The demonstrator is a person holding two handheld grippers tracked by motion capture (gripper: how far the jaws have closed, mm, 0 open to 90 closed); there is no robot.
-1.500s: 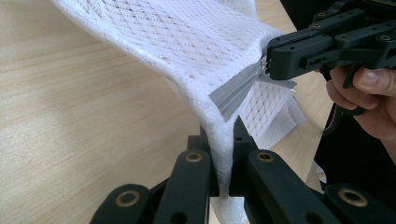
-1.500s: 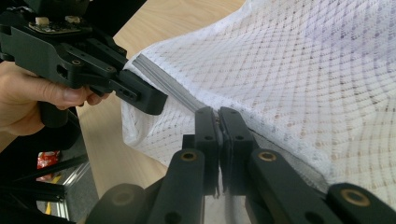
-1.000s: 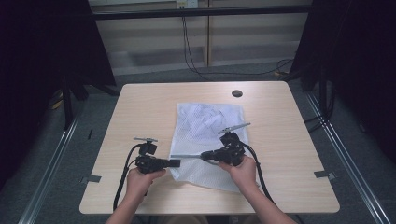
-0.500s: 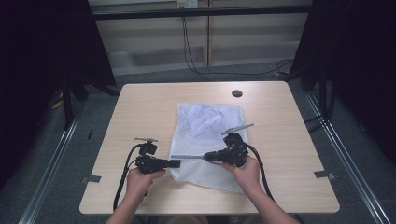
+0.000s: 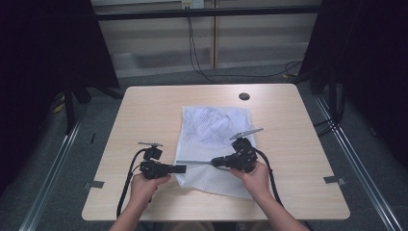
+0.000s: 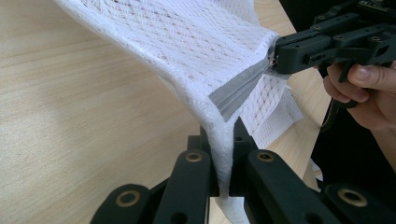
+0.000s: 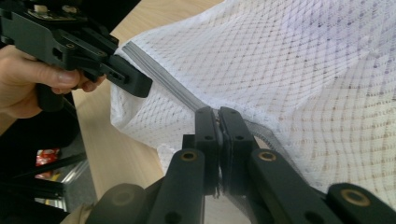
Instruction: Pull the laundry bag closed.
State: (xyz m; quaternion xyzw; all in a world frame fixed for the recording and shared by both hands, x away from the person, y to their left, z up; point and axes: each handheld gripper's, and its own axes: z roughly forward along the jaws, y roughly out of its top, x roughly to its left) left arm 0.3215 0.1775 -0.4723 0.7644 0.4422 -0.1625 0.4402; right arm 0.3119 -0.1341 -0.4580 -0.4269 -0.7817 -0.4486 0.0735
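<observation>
A white mesh bag (image 5: 211, 125) lies on the middle of the wooden table (image 5: 149, 110). Its grey zipper (image 5: 195, 162) runs across the near part of the bag between the two grippers. My left gripper (image 5: 182, 168) is shut on the bag's left edge at the zipper's end, where white mesh (image 6: 187, 46) is pinched between its jaws (image 6: 225, 158) and lifted off the table. My right gripper (image 5: 214, 162) is shut on the zipper (image 7: 163, 79) a little to the right, jaws (image 7: 218, 140) closed over the grey tape. The zipper (image 6: 238, 86) is stretched taut between them.
A small black round cap (image 5: 244, 96) sits in the table near its far edge. Each gripper trails a black cable (image 5: 126, 187) toward the near edge. Bare tabletop lies left and right of the bag. Metal floor rails (image 5: 48, 178) flank the table.
My right gripper has shifted slightly to the right along the zipper, so the grey strip between the grippers is longer. The left gripper has stayed put.
</observation>
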